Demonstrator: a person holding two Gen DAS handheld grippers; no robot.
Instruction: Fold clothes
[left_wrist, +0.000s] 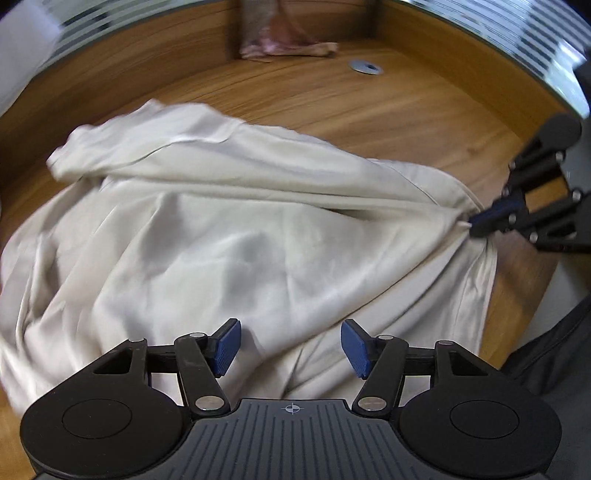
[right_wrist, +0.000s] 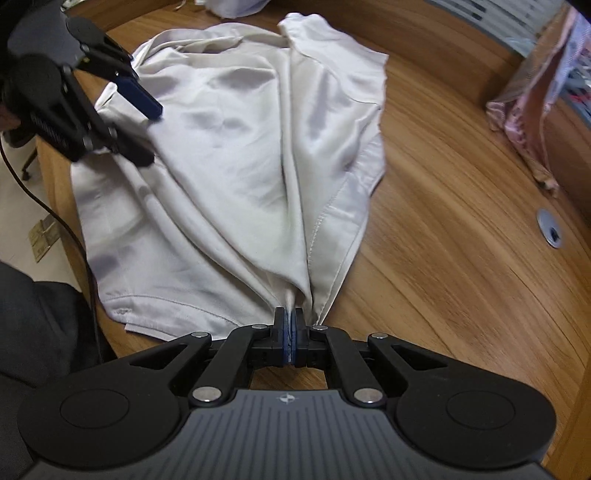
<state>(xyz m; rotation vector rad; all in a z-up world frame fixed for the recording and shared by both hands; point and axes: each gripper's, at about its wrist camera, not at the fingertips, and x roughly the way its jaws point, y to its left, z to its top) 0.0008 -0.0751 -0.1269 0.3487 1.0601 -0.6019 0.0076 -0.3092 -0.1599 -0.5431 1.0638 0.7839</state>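
Note:
A cream satin garment (left_wrist: 221, 229) (right_wrist: 240, 147) lies crumpled on the wooden table (left_wrist: 388, 110) (right_wrist: 443, 266). My right gripper (right_wrist: 291, 326) is shut on a bunched corner of its hem, and the cloth fans away from the jaws in taut folds. In the left wrist view the right gripper (left_wrist: 476, 225) pinches that corner at the garment's right end. My left gripper (left_wrist: 291, 347) is open over the cloth with nothing between its blue pads (left_wrist: 227, 347). In the right wrist view the left gripper (right_wrist: 151, 134) hovers over the garment's far left side.
A pink garment (left_wrist: 288, 40) (right_wrist: 528, 110) lies at the table's back wall. A metal cable grommet (left_wrist: 365, 66) (right_wrist: 550, 227) sits in the tabletop beyond the cloth. A dark cable (right_wrist: 70, 236) hangs past the table's edge, beside a person's dark clothing (right_wrist: 37, 332).

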